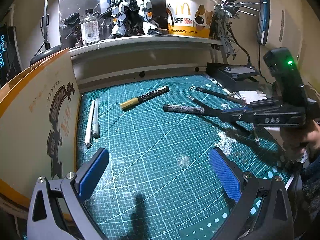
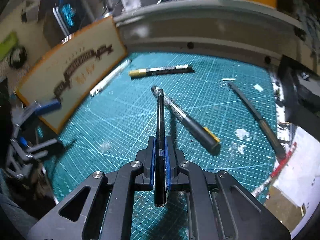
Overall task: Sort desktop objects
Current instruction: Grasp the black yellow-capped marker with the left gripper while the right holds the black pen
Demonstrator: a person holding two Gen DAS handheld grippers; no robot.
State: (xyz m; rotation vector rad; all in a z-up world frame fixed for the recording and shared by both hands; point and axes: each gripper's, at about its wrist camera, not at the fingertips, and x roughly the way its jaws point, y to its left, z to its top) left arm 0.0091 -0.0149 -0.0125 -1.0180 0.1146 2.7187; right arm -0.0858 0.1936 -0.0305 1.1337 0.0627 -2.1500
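A raised shelf (image 1: 140,42) runs behind the green cutting mat (image 1: 152,160). On it stand a white-and-blue robot model (image 1: 130,10), a McDonald's paper bucket (image 1: 189,16) (dog cartoon, "BFF" lettering) and a clear bottle (image 1: 89,28). A printed cardboard box (image 1: 36,108) borders the mat's left edge.

Likely a home hobby desk: cutting mat (image 1: 150,160), robot model kit (image 1: 130,10) on the shelf (image 1: 140,44).
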